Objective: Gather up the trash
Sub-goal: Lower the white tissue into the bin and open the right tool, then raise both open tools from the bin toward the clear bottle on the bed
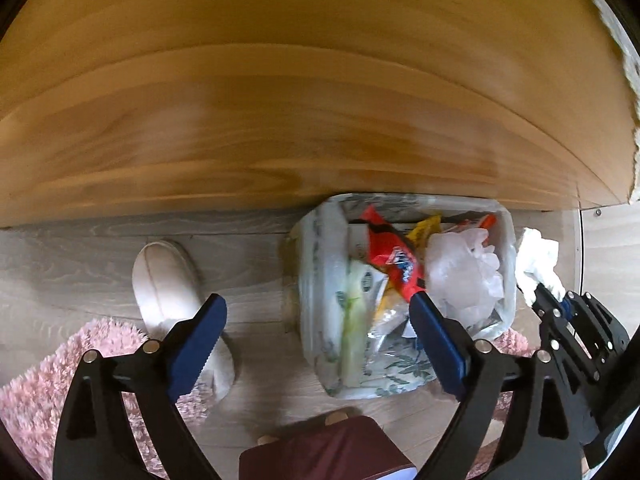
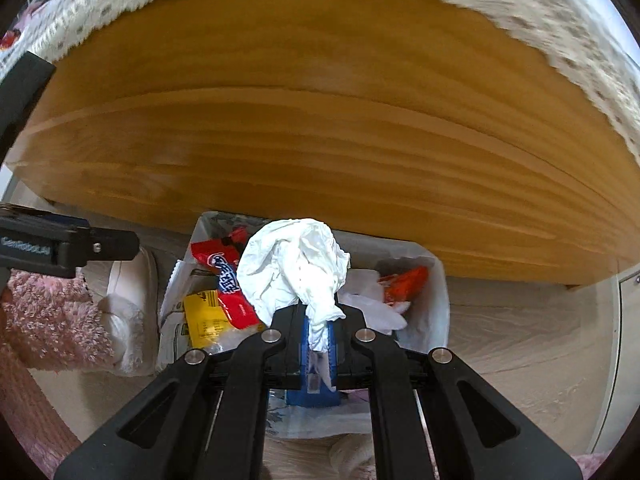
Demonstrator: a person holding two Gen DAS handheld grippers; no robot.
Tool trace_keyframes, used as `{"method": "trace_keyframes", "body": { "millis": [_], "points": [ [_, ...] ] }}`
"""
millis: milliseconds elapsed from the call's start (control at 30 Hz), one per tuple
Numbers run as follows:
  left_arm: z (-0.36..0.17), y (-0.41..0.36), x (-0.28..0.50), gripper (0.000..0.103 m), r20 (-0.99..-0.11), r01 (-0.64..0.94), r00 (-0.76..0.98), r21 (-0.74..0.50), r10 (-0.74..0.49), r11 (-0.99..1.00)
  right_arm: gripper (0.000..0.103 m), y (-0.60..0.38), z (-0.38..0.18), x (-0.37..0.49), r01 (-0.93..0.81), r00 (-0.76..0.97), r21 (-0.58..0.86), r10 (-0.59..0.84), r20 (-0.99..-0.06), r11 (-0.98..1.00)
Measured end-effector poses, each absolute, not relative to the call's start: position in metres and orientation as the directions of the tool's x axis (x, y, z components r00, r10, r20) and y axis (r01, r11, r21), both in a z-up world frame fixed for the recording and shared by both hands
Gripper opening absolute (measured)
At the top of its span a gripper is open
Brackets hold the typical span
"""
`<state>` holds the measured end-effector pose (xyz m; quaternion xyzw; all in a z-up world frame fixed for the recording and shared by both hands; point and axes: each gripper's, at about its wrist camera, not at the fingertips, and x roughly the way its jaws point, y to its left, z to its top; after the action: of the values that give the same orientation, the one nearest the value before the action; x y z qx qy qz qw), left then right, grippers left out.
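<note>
Hanging over the floor beside the wooden bed frame [image 2: 320, 128], the right gripper [image 2: 318, 332] has its jaws pinched tight on a crumpled white tissue [image 2: 296, 268], which bunches up and forward from between the blue pads. Straight ahead of it and below sits the small bin [image 2: 442, 304], lined with a printed plastic bag and already holding a red wrapper [image 2: 224, 280], a yellow packet [image 2: 202, 318] and an orange scrap [image 2: 406, 284]. From the left wrist view the tissue [image 1: 536, 264] shows just off the bin's right rim [image 1: 510, 248], not yet over the opening, so I judge the coming move to be a short carry inward and then a release. The left gripper [image 1: 316, 308] stands wide open with nothing between its pads; its right finger [image 1: 436, 340] crosses the bin's mouth, its left one [image 1: 200, 340] lies over a white slipper [image 1: 168, 280]. Being the only one loaded, the right hand has the drop.
</note>
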<state>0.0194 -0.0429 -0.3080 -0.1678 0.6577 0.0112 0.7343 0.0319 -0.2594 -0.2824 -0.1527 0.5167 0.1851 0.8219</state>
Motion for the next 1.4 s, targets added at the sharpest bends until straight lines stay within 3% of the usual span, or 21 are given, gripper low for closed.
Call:
{"method": "trace_keyframes", "body": {
  "millis": [533, 567, 633, 667, 733, 800, 1067, 1400],
  "points": [
    [-0.309, -0.037, 0.014, 0.089, -0.969, -0.208, 0.146, -0.229, -0.201, 0.951, 0.009, -0.226, -0.322, 0.045, -0.465, 0.321, -0.158, 0.000, -0.947, 0.871],
    [-0.308, -0.037, 0.014, 0.089, -0.969, -0.206, 0.148, -0.228, -0.201, 0.952, 0.015, -0.225, -0.322, 0.045, -0.464, 0.313, -0.160, -0.008, -0.950, 0.871],
    [-0.307, -0.038, 0.014, 0.089, -0.967, -0.203, 0.150, -0.233, -0.204, 0.951, 0.041, -0.226, -0.325, 0.045, -0.464, 0.305, -0.174, -0.027, -0.952, 0.869],
    [-0.307, -0.038, 0.014, 0.089, -0.967, -0.202, 0.151, -0.233, -0.204, 0.951, 0.060, -0.226, -0.325, 0.045, -0.464, 0.306, -0.183, -0.038, -0.951, 0.867],
    [-0.308, -0.037, 0.014, 0.089, -0.967, -0.206, 0.148, -0.234, -0.206, 0.950, 0.065, -0.226, -0.324, 0.042, -0.462, 0.328, -0.219, -0.064, -0.943, 0.859],
    [-0.307, -0.037, 0.015, 0.089, -0.968, -0.211, 0.149, -0.232, -0.203, 0.950, 0.079, -0.227, -0.324, 0.042, -0.458, 0.330, -0.226, -0.071, -0.941, 0.860],
    [-0.307, -0.039, 0.015, 0.089, -0.971, -0.202, 0.150, -0.216, -0.188, 0.955, 0.090, -0.236, -0.321, 0.045, -0.436, 0.299, -0.187, -0.054, -0.953, 0.881],
    [-0.309, -0.041, 0.015, 0.089, -0.975, -0.186, 0.145, -0.194, -0.168, 0.963, 0.093, -0.238, -0.320, 0.045, -0.430, 0.312, -0.201, -0.064, -0.948, 0.880]
  ]
}}
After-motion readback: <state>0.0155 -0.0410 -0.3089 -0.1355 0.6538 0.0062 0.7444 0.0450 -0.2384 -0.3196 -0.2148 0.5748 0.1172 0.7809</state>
